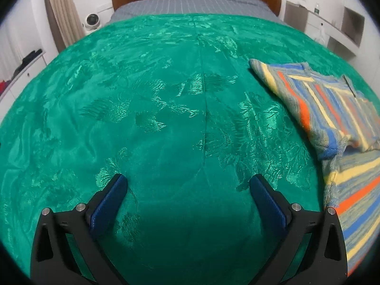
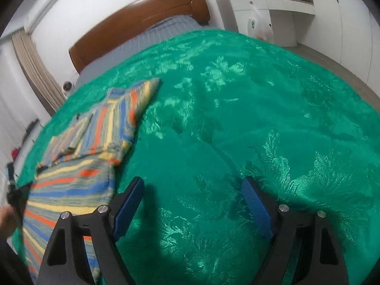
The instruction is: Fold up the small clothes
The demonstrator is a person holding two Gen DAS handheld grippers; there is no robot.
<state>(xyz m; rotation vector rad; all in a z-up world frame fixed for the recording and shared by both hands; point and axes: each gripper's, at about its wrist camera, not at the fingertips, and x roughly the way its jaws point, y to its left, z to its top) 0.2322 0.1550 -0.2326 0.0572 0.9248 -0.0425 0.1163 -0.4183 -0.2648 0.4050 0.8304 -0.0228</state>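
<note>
Striped garment seemingly part-folded on green bedspread, left tongs and right tongs spread, empty

Left gripper hangs angled downward, blue pads spread wide, nothing between them. Right gripper tilts down too, jaws parted and empty. A hand shows at the frame's edge.

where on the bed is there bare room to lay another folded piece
Bare green bedspread runs left of the striped garment up to the grey sheet, and right of it in the right wrist view. Only the garment's patch is taken.
</note>
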